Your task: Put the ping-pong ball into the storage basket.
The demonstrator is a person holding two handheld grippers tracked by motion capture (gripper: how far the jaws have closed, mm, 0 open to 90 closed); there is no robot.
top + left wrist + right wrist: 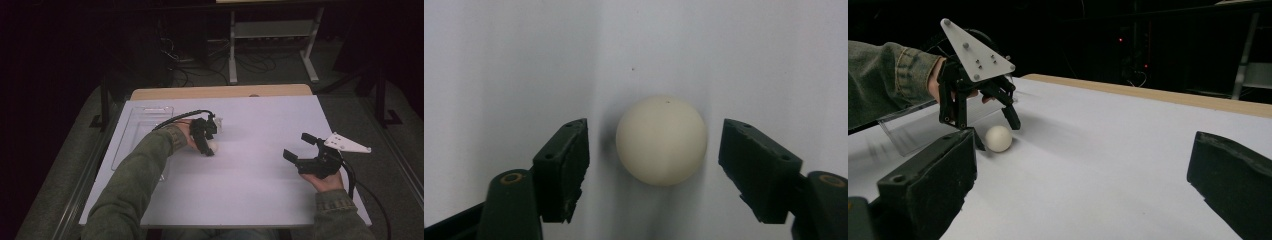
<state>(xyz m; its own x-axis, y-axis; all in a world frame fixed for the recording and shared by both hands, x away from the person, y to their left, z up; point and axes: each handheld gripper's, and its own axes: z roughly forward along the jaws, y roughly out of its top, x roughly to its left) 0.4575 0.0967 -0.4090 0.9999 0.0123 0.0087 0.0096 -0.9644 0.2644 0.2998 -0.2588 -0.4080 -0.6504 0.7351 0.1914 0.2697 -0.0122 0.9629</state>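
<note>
A cream-white ball [661,141] rests on the white table sheet [260,180]. My left gripper [651,136] points down over it, one jaw on each side, and a gap shows between each pad and the ball, so it is open. From above, the ball [213,145] peeks out beside the left gripper [209,138] at centre left. The right gripper view has the ball [998,138] under the left gripper [997,133] with its grey plate. My right gripper [297,145] lies at the right, jaws wide open and empty.
A clear plastic tray [150,108] lies along the table's left side, just behind the left hand. The table's wooden far edge [220,92] runs behind the sheet. A white metal stand [272,30] and cables sit on the dark floor beyond.
</note>
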